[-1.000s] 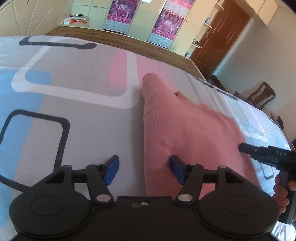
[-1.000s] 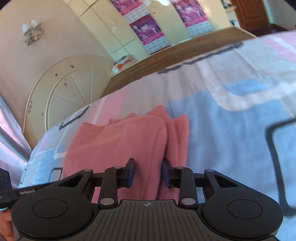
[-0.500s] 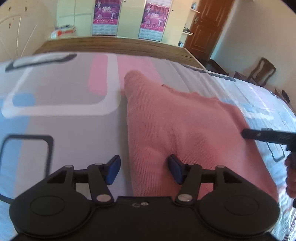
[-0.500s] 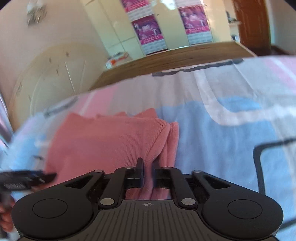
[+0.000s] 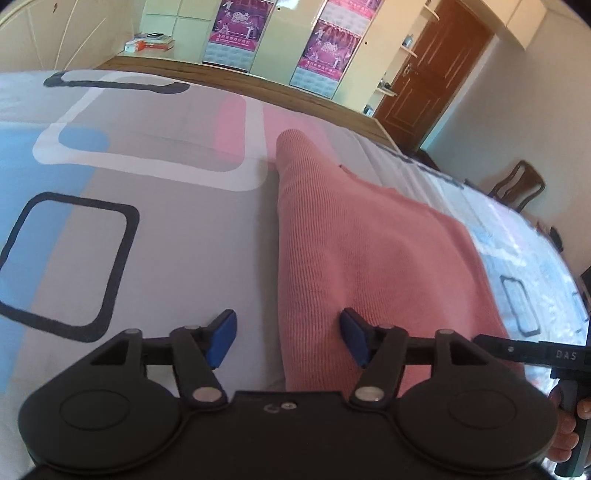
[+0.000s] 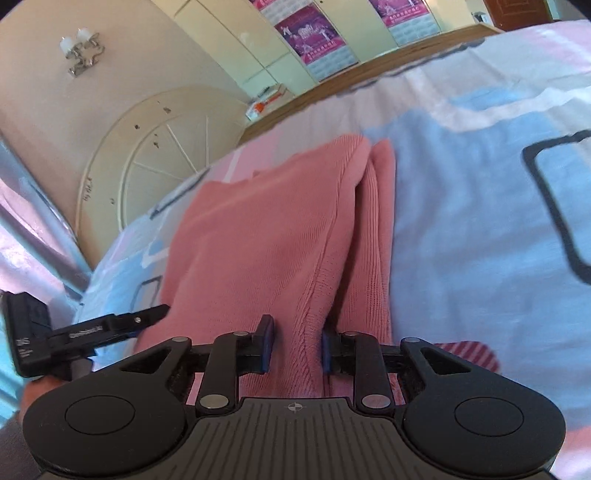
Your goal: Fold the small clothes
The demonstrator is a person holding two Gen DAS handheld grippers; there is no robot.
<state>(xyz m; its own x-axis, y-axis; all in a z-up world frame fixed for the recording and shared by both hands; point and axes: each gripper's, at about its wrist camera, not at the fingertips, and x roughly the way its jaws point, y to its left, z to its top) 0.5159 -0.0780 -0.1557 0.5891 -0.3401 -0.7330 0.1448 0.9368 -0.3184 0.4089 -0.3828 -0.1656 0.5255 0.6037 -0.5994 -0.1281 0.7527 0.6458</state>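
Bedroom setting: a wide bed covered by a patterned sheet (image 5: pixel 147 236) in grey, blue, pink and white, with dark rounded outlines. Behind it stand pale cupboard doors carrying two purple posters (image 5: pixel 236 33), a brown door (image 5: pixel 436 85) at the right, and a wooden chair (image 5: pixel 517 184) by the wall. No container sits on the bed.

Item under work: a pink knitted garment (image 5: pixel 369 258) lies flat on the sheet, partly folded, one long folded edge running away from the cameras. In the right wrist view its layers overlap, a narrower fold showing along the right side.

Left gripper (image 5: pixel 288 341): jaws have just been opening and stand well apart, astride the garment's left edge; one blue pad is over bare sheet, the other over the knit. Neither presses on fabric.

Right gripper (image 6: pixel 294 345): jaws have just been opening from a tighter pinch; a raised ridge of the knit stands between the pads, which no longer clamp it.
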